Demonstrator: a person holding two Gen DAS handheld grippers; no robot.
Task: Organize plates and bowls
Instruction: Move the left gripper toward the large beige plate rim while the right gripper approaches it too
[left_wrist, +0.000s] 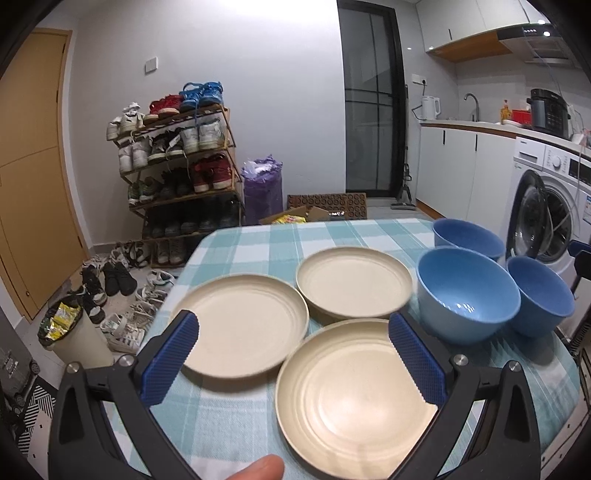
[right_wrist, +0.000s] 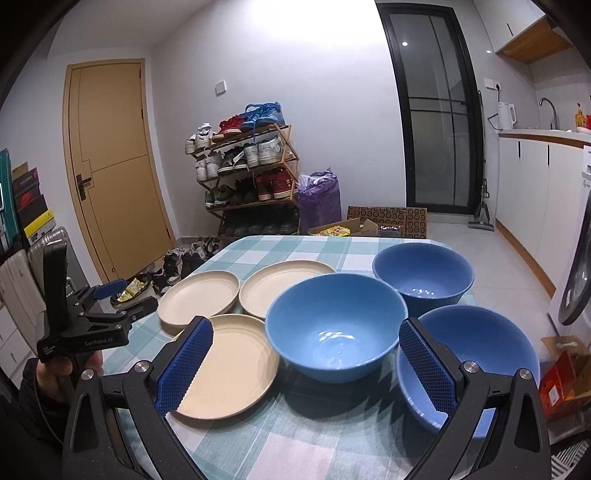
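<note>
Three cream plates and three blue bowls sit on a table (left_wrist: 229, 424) covered in a teal-and-white check cloth. In the left wrist view, the left gripper (left_wrist: 291, 332) hangs above the plates with its blue-padded fingers (left_wrist: 173, 354) spread wide and nothing between them. The nearest plate (left_wrist: 354, 398) fills the lower centre of the frame, its right rim running behind the right-hand pad; a second plate (left_wrist: 243, 325) lies at centre left, partly behind the left-hand pad; the third plate (left_wrist: 352, 282) sits just above the gap between the pads. The bowls cluster at the right of that frame.

In the right wrist view, the right gripper (right_wrist: 304, 338) is likewise wide open and empty. The middle bowl (right_wrist: 334, 326) sits squarely in the gap between its fingers (right_wrist: 186, 363). A second bowl (right_wrist: 480, 354) lies at lower right, partly behind the right-hand pad, and the far bowl (right_wrist: 423, 271) stands above it in the frame. A hand (right_wrist: 61, 373) at the left edge holds the other gripper off the table's side.
</note>
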